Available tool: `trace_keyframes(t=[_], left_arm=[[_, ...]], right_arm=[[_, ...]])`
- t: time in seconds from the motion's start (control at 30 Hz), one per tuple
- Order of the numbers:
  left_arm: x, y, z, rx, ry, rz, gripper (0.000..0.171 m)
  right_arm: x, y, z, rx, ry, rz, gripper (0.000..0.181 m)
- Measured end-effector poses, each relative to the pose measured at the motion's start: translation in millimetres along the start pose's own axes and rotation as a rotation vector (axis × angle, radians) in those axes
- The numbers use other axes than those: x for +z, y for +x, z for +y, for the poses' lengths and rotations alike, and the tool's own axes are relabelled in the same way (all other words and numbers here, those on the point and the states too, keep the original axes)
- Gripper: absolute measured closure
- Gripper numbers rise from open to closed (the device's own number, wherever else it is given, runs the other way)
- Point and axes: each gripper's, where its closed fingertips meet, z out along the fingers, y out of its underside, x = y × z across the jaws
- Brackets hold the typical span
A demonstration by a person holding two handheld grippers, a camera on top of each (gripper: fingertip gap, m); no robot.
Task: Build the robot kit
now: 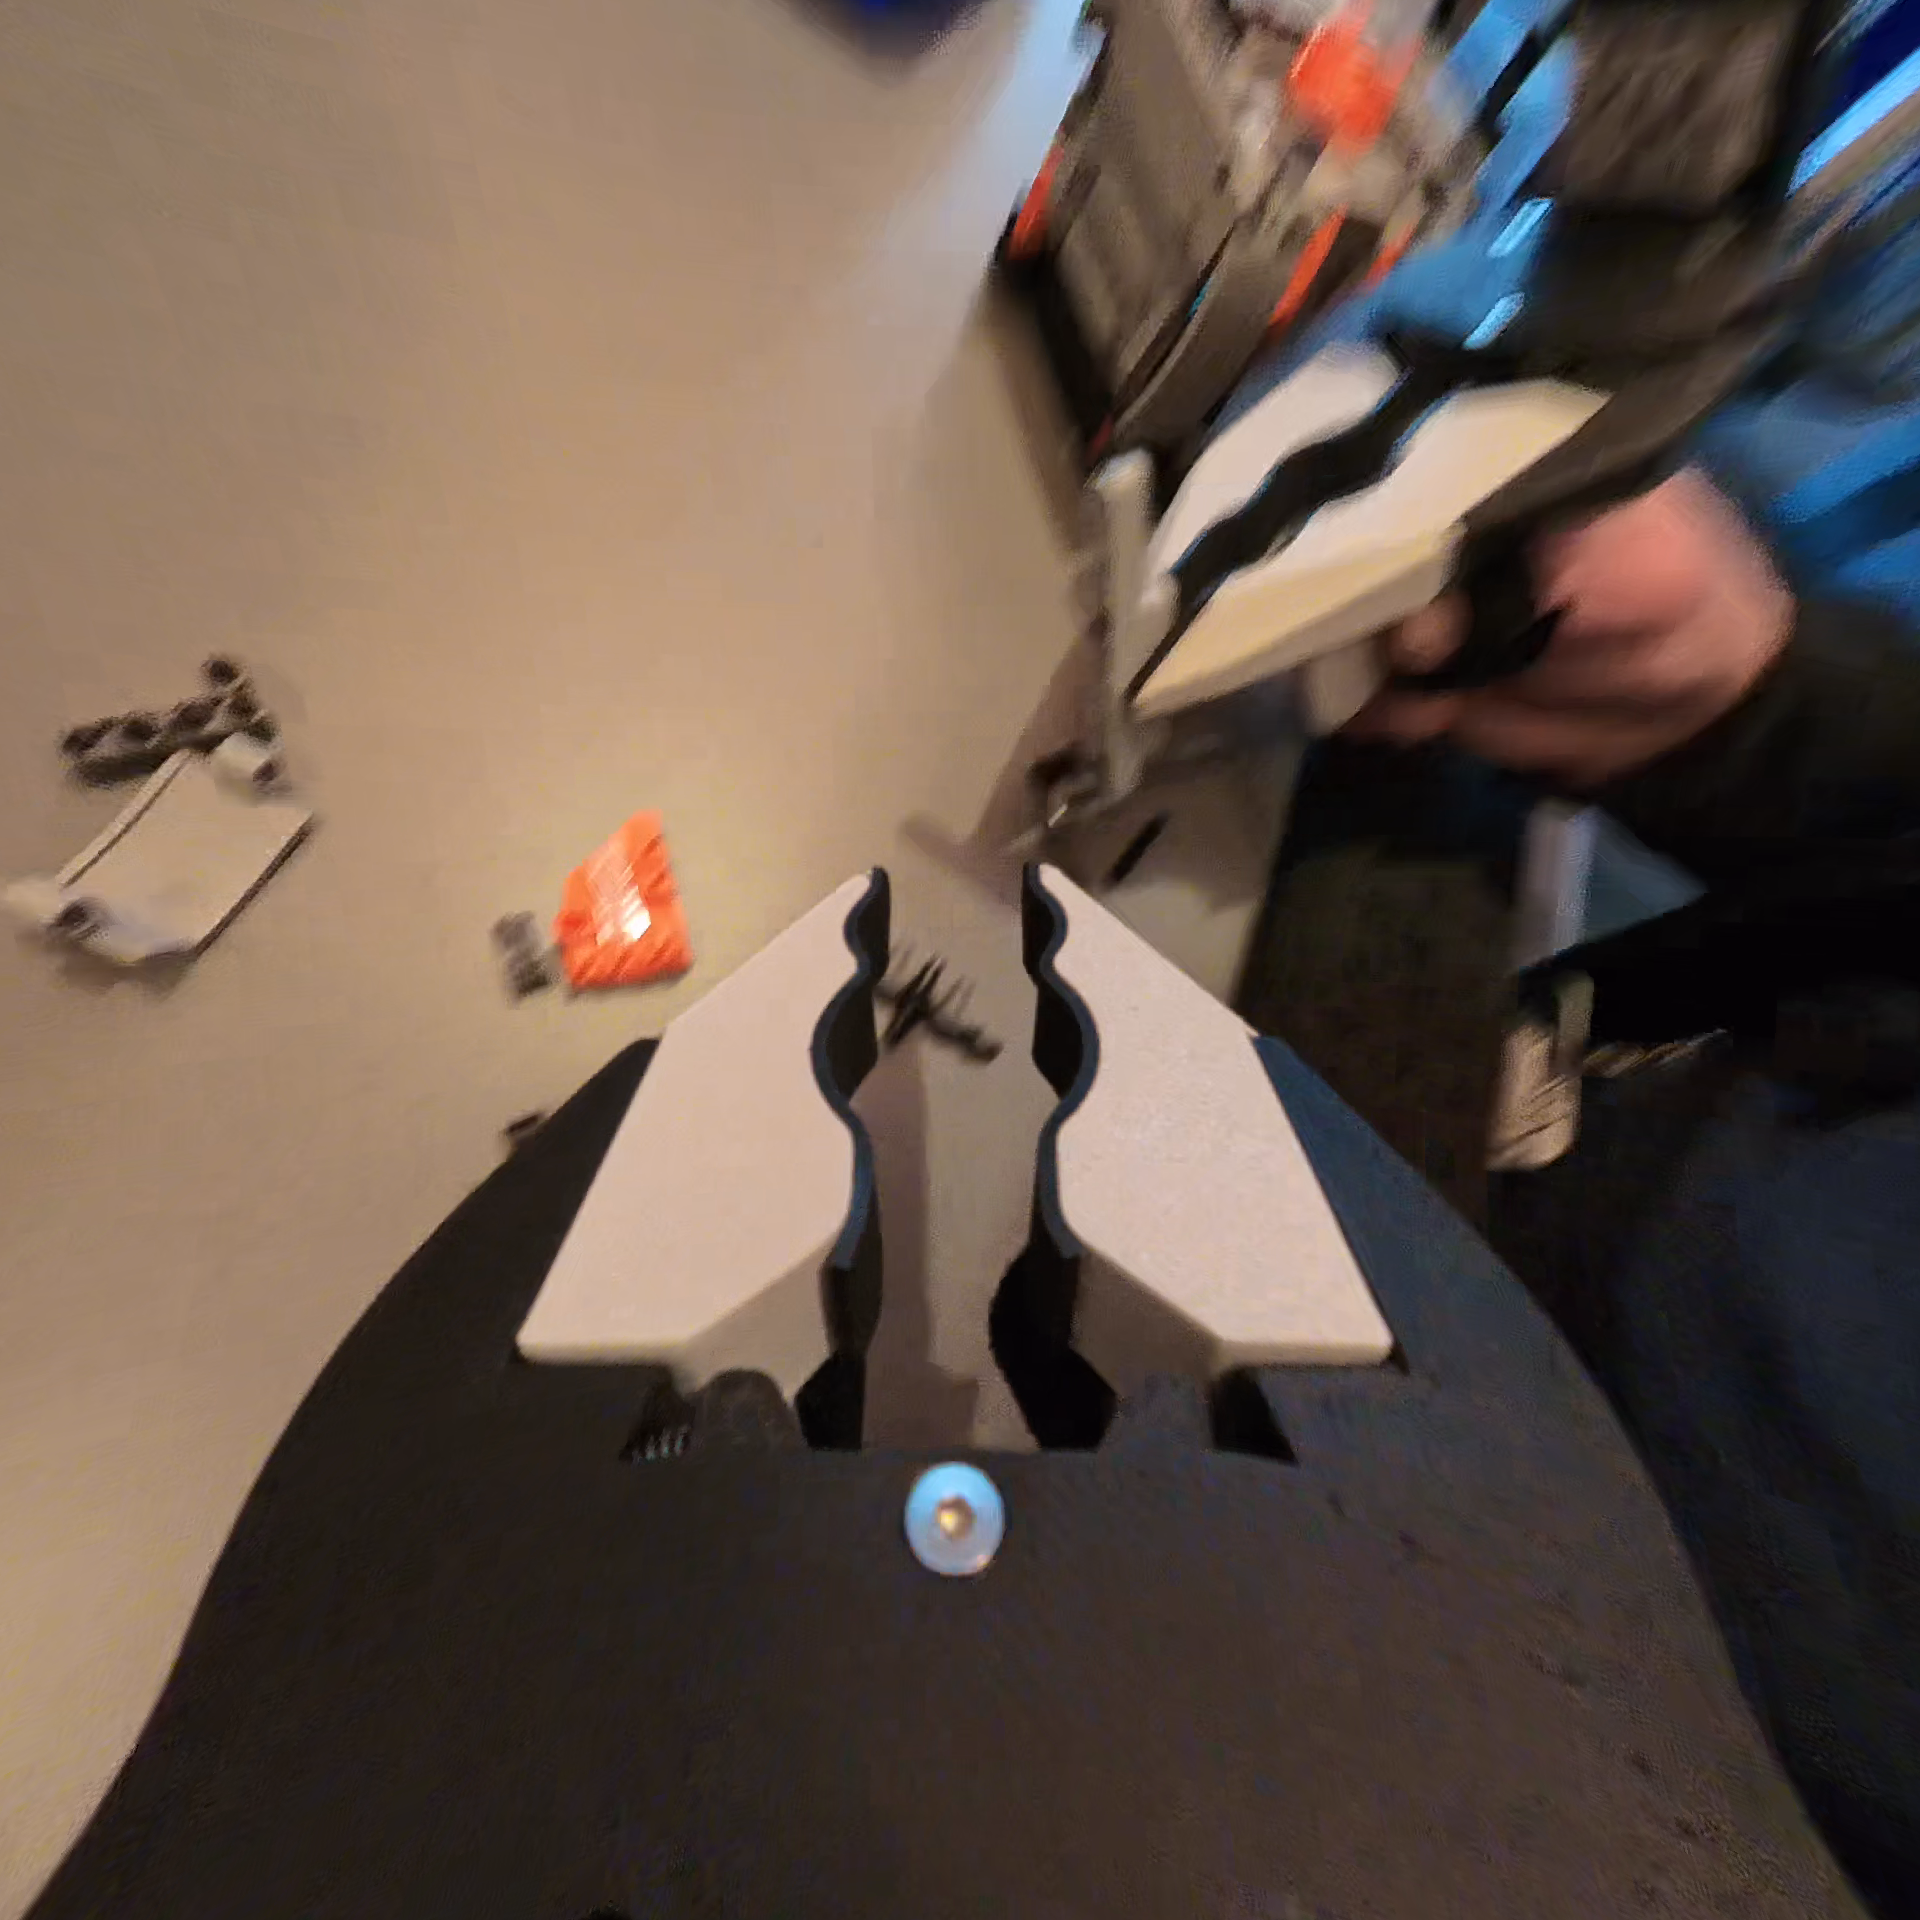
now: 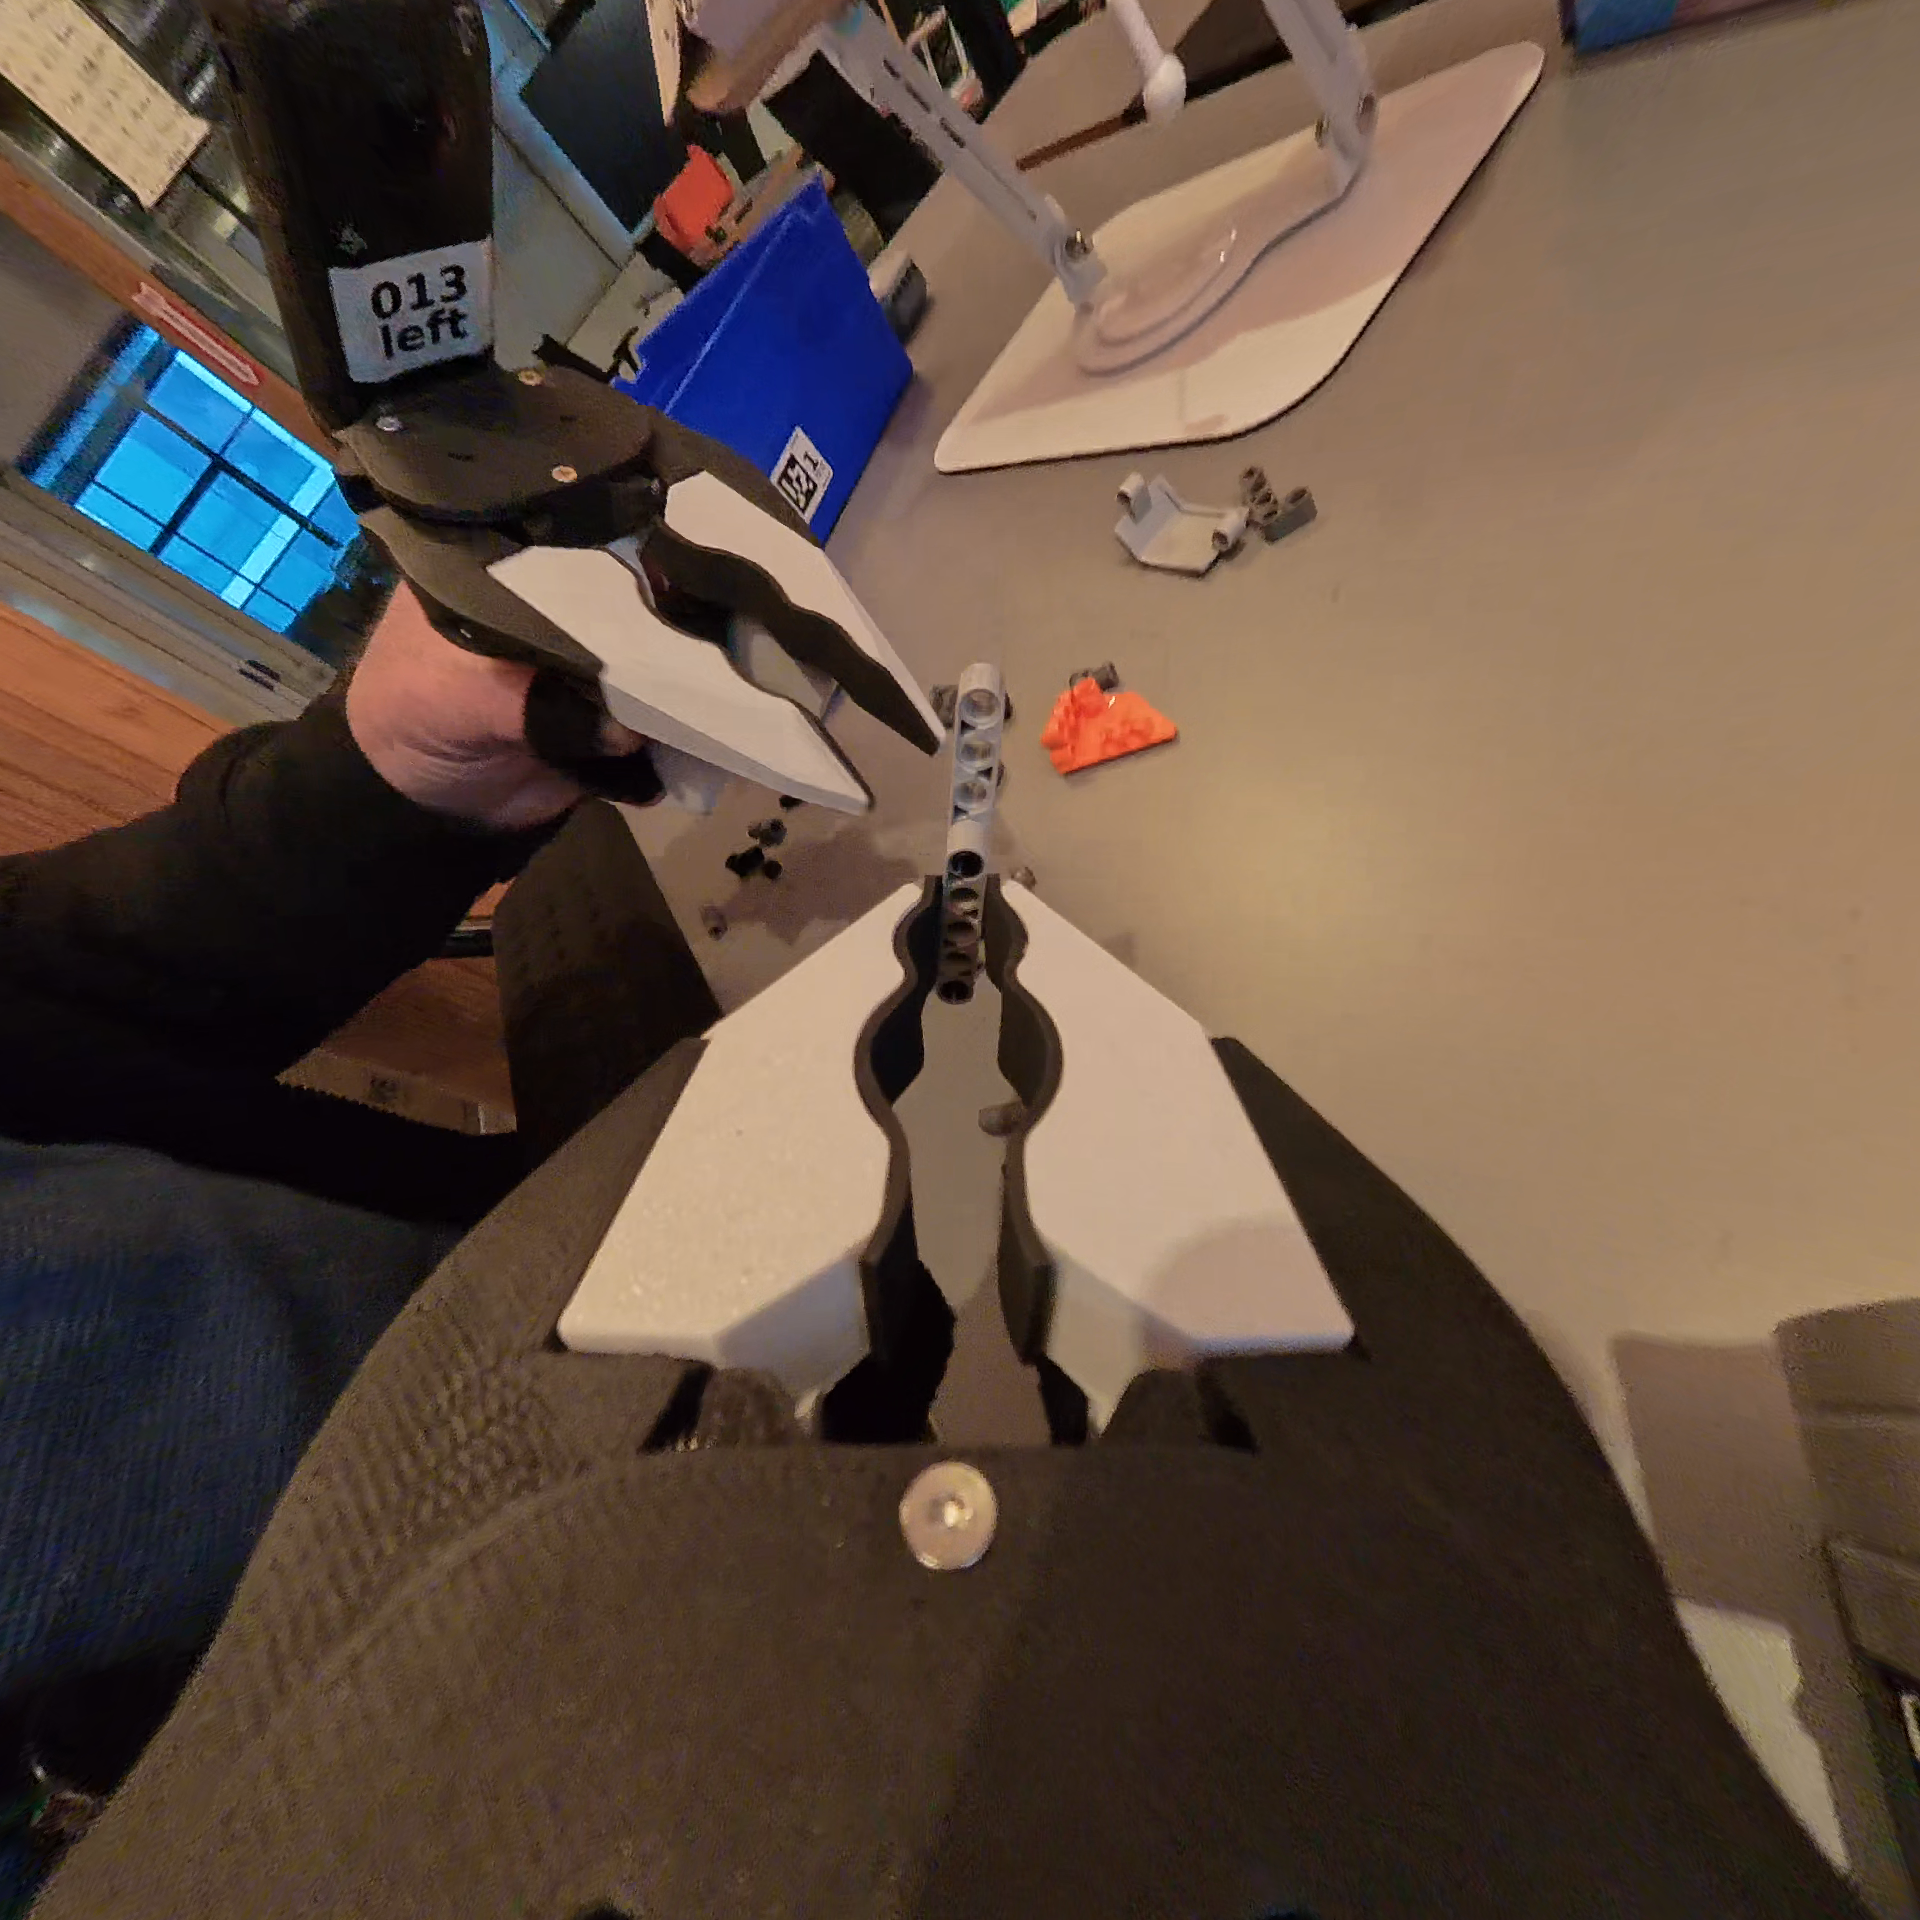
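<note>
My right gripper (image 2: 961, 896) is shut on a perforated toy beam (image 2: 971, 769). The beam's dark grey lower part sits between the pads and its light grey upper part sticks out above the fingertips, over the grey table (image 2: 1455, 831). My left gripper (image 1: 956, 883) is open with nothing between its pads; small black pins (image 1: 925, 1003) on the table show through the gap. In the right wrist view the left gripper (image 2: 899, 774) is held by a hand, its tips just left of the beam's top. The right gripper (image 1: 1153, 634) shows blurred in the left wrist view.
An orange ridged piece (image 2: 1107, 727) (image 1: 623, 904) lies on the table beyond the beam. A grey panel with dark connectors (image 2: 1174, 530) (image 1: 166, 873) lies farther off. More black pins (image 2: 758, 847) lie near the table edge. A white stand base (image 2: 1247, 260) and a blue bin (image 2: 769, 343) stand at the back. My hands' fingertips stand some 5 cm from each other. My left gripper's tips are some 7 cm from the orange ridged piece (image 1: 623, 904).
</note>
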Motion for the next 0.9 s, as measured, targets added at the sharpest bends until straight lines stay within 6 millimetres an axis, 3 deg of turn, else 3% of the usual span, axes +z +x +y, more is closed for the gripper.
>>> trace_keyframes(t=[0.07,0.2,0.3,0.4,0.63,0.9], left_arm=[[3.4,-7.8,23.5,0.045,-0.129,-0.045,0.154],[17.2,-7.2,37.8,-0.033,-0.216,-0.065,0.150],[24.0,-9.0,46.8,0.006,-0.268,-0.107,0.160],[26.4,-9.3,49.2,0.054,-0.272,-0.103,0.164],[30.4,-9.3,45.2,-0.015,-0.257,-0.082,0.153],[34.0,2.1,50.5,-0.006,-0.279,-0.032,0.162]], right_arm=[[1.9,-0.6,3.1,-0.003,-0.019,-0.003,0.177],[5.4,0.2,5.2,0.006,-0.032,-0.011,0.177],[4.1,-0.2,4.2,0.013,-0.023,-0.020,0.177],[4.9,-1.3,5.5,0.004,-0.031,-0.023,0.177],[5.2,-1.7,6.4,0.011,-0.035,-0.034,0.177],[4.2,-2.8,5.9,0.019,-0.030,-0.051,0.177]])
